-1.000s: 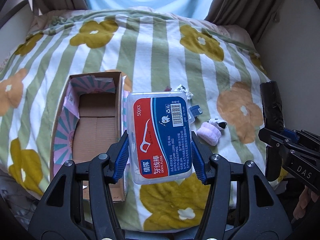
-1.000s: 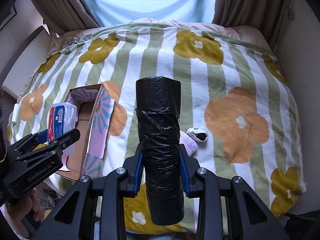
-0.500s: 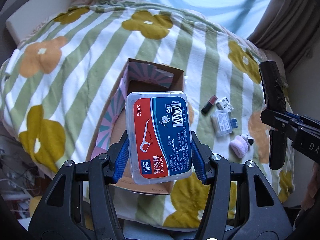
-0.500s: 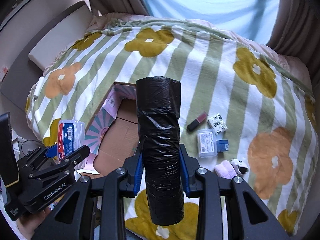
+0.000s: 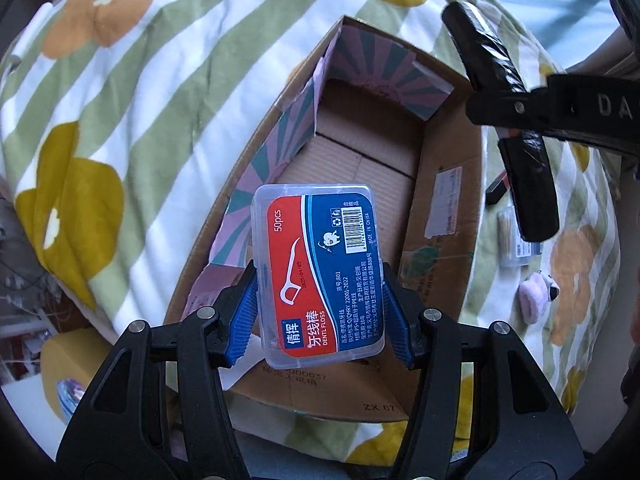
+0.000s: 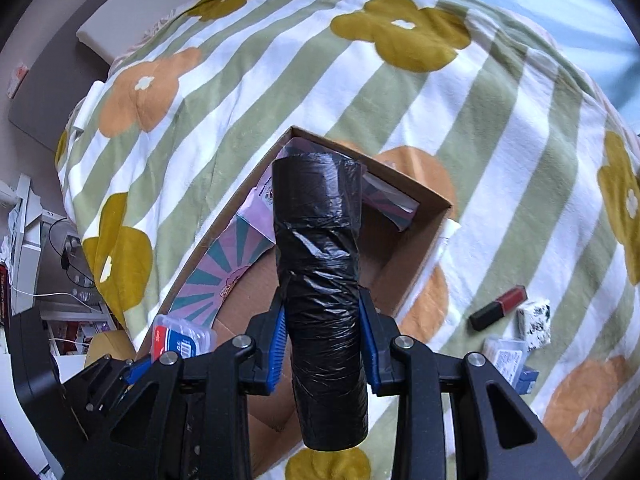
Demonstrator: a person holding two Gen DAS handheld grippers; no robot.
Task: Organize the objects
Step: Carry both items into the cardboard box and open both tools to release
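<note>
Hovering above the open box point(image 5: 448, 184), floss case point(image 5: 318, 272) clamped.

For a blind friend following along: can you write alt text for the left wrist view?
The left gripper clamps a clear dental floss box above an open cardboard box on a flowered striped blanket. At right, another gripper holds a black plastic roll.

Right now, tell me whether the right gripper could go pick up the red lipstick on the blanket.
Probably not yet. The right gripper is shut on the black bag roll, so its jaws are full. The lipstick itself lies uncovered on the blanket, beside the cardboard box.
</note>
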